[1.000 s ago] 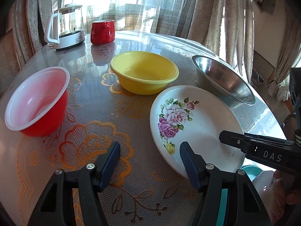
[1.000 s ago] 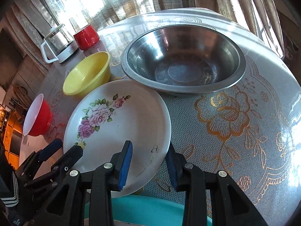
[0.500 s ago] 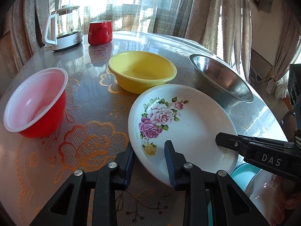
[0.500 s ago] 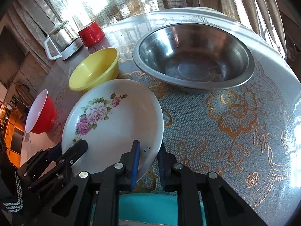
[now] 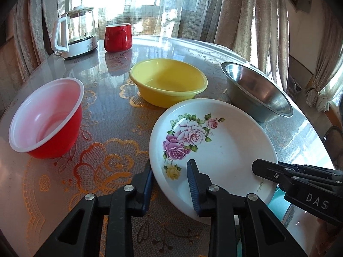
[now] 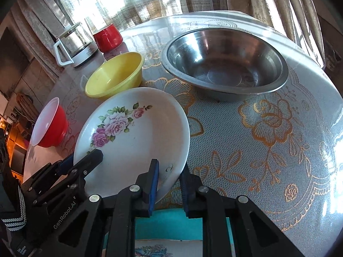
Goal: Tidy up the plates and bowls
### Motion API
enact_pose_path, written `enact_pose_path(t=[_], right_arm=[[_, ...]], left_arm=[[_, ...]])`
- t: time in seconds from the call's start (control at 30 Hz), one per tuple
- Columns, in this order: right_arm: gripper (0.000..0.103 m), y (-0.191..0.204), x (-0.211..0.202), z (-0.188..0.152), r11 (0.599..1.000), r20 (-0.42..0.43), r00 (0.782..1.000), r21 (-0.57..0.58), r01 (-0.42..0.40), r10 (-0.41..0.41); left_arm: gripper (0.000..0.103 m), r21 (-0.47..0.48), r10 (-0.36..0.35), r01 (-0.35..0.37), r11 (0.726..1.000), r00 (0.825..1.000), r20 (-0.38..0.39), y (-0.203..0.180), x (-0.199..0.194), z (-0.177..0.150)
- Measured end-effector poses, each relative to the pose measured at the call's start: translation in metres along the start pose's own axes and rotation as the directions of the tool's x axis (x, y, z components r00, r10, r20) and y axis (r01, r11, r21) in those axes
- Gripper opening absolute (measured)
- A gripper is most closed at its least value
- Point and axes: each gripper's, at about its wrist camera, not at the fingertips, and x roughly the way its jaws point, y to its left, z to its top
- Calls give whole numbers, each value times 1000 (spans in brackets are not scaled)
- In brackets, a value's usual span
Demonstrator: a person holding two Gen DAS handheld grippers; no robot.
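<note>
A white plate with pink roses lies tilted at the near edge of the table, its near rim raised. My left gripper is shut on the plate's near left rim, one pad under it and one on top. My right gripper is shut on the near right rim; its upper finger also shows in the left wrist view. Behind the plate stand a yellow bowl, a red bowl with a white inside and a wide steel bowl.
A glass kettle and a red mug stand at the far left of the round table, by the curtains. Below the table's near edge lies a teal dish. A striped sleeve shows at the left.
Both pairs of jaws have closed onto the plate's near rim. The plate has shifted left in the left wrist view, in between the left fingers, and its near edge has come up.
</note>
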Motion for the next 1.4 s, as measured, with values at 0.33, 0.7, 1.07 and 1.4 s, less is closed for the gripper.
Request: enact_pose_path(t=[0.33, 0.7, 1.07, 1.4], right_arm=[[19, 9, -12, -3, 999, 43, 998, -34, 38, -36], [19, 5, -26, -7, 1000, 72, 997, -21, 21, -19], [19, 8, -69, -23, 999, 144, 990, -27, 17, -13], [19, -2, -91, -46, 1000, 165, 986, 6, 13, -13]], left_arm=[[31, -24, -34, 33, 999, 999, -14, 1, -5, -2], [31, -6, -30, 30, 1000, 999, 29, -6, -22, -3], [31, 5, -67, 67, 998, 992, 106, -13, -55, -6], [31, 61, -56, 48, 997, 990, 132, -35, -76, -21]])
